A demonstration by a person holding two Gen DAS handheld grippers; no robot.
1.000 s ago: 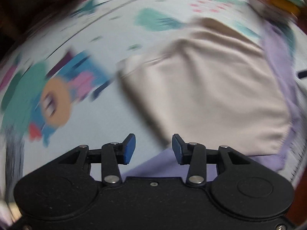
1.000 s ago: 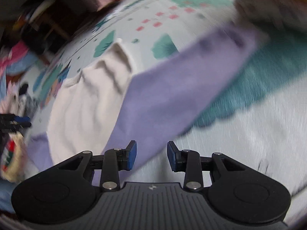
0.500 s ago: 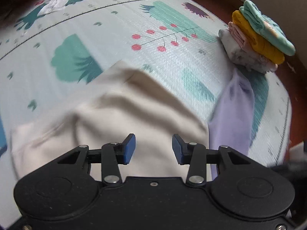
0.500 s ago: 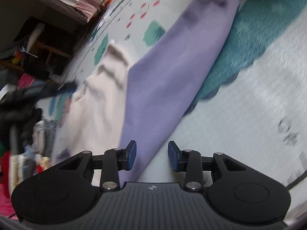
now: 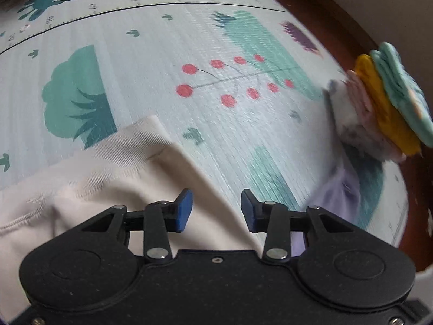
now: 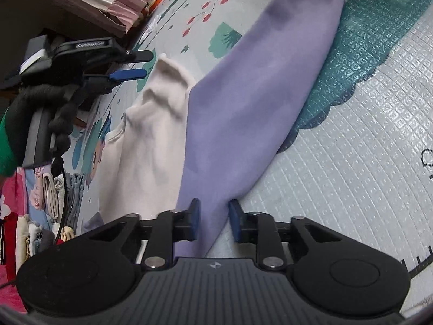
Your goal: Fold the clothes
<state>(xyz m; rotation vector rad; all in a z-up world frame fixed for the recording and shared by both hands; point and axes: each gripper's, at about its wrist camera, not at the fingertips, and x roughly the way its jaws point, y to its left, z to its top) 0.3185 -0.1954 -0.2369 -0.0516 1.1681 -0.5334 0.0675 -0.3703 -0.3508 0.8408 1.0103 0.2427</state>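
Fabric of two colours lies on the patterned play mat (image 5: 167, 62) — a cream garment (image 6: 146, 146) spread flat, and a lilac garment (image 6: 243, 103) overlapping its edge and stretching away toward the far end of the mat. The right hand-held gripper (image 6: 213, 223) sits low at the near tip of the lilac garment; its jaws are closing with that tip of cloth between the blue pads, and whether the pads already press on it I cannot tell. The left hand-held gripper (image 5: 216, 211) hovers over a corner of the cream garment, jaws parted and closing slightly, nothing clamped between them — in the right wrist view it shows above the cream garment's raised corner, held by a black-gloved hand (image 6: 46, 113) with a green sleeve. At the mat's far right edge stands a stack of folded clothes (image 5: 379, 108): teal on top, then mustard, pink and white. No box or basket is in view; unsorted clothes (image 6: 35, 216) lie heaped on the floor at the left.
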